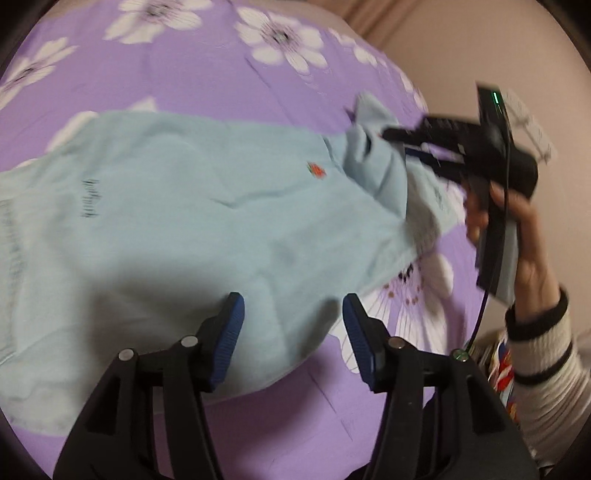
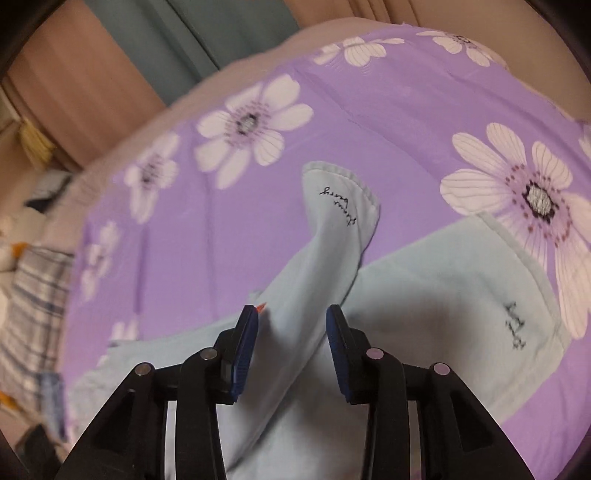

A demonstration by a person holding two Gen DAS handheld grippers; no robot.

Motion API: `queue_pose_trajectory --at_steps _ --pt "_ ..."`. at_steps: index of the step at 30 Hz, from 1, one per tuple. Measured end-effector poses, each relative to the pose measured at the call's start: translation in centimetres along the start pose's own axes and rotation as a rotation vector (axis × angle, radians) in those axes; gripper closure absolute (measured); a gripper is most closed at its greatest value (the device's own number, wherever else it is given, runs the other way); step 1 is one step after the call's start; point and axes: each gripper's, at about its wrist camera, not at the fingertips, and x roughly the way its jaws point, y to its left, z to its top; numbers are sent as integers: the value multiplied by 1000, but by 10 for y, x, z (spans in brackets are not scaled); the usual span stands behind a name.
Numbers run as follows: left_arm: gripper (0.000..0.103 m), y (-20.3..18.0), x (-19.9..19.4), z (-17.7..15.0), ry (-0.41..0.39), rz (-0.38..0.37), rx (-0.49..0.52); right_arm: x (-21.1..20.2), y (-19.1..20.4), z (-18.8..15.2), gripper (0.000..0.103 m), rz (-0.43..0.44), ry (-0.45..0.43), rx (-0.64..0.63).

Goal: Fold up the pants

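Light blue pants (image 1: 192, 221) lie spread on a purple flowered bedsheet (image 1: 184, 74), with black script and a small red emblem (image 1: 317, 170) on them. My left gripper (image 1: 293, 323) hovers open over the near edge of the pants, nothing pressed between its blue pads. At the right of the left wrist view my right gripper (image 1: 397, 144) sits at a raised, bunched fold of one leg. In the right wrist view the right gripper (image 2: 291, 326) is open; a twisted pant leg (image 2: 332, 229) runs through the gap, its hem lying ahead on the sheet.
A person's hand (image 1: 517, 221) and striped sleeve (image 1: 546, 369) hold the right gripper. The bed's edge curves along the right. A plaid cloth (image 2: 33, 314) lies off the bed's left side, with a teal curtain (image 2: 177, 33) behind.
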Motion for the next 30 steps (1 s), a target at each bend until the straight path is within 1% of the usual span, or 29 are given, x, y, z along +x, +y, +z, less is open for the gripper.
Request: queue_pose_trajectory --at_steps 1,2,4,5,8,9,10,11,12,13,14,15,16,18,20,21,22,23,24,25,26,27,28,29,30 --pt "48 -3 6 0 12 7 15 5 -2 1 86 4 7 3" --pt "48 -5 8 0 15 14 29 7 -5 1 100 7 8 1" --pt "48 -7 8 0 13 9 50 1 -12 -5 100 31 -13 14" --pt "48 -7 9 0 14 -1 51 -8 -16 -10 100 58 -36 29" --pt "47 -1 9 -1 14 -16 40 -47 -33 -28 100 203 -175 83" --pt "47 0 9 -1 13 -23 31 -58 -46 -37 100 259 -234 138" --pt "47 2 9 -1 12 -29 24 -62 -62 -46 100 321 -270 206" --pt "47 2 9 -1 11 -34 18 -61 -84 -58 99 347 -281 306" --pt "47 2 9 0 12 -35 16 -54 -102 -65 99 291 -243 380" --pt "47 2 9 1 14 -35 16 -47 -117 -72 97 233 -191 439" --pt "47 3 7 0 15 -35 20 -43 -129 -78 95 221 -162 486" --pt "47 3 7 0 17 -32 23 -44 -139 -84 95 248 -162 518" --pt "47 3 7 -1 18 -29 24 -49 -142 -88 95 258 -179 513" --pt "46 3 11 4 19 -29 18 -65 -140 -87 92 227 -223 458" --pt "45 3 9 2 17 -28 14 -72 -139 -83 80 219 -237 442" --pt "45 2 9 2 16 -27 13 -75 -140 -81 77 222 -242 442" --pt "44 2 9 2 16 -25 15 -78 -141 -80 72 239 -236 444" --pt "44 3 7 -2 17 -24 18 -79 -143 -78 70 237 -233 440" --pt "44 2 7 -2 18 -22 19 -78 -144 -78 70 234 -217 437" --pt "44 3 7 -1 20 -22 19 -72 -143 -74 70 228 -179 425" --pt "44 3 7 -1 20 -22 18 -63 -137 -70 70 209 -138 411" --pt "44 3 7 1 19 -17 13 -53 -131 -64 70 168 -88 394" --pt "44 5 5 0 17 -15 9 -48 -127 -59 72 147 -70 375" --pt "44 7 4 0 15 -15 3 -45 -117 -49 88 110 -71 339" --pt "44 8 3 0 14 -14 -4 -44 -103 -36 96 60 -80 281"
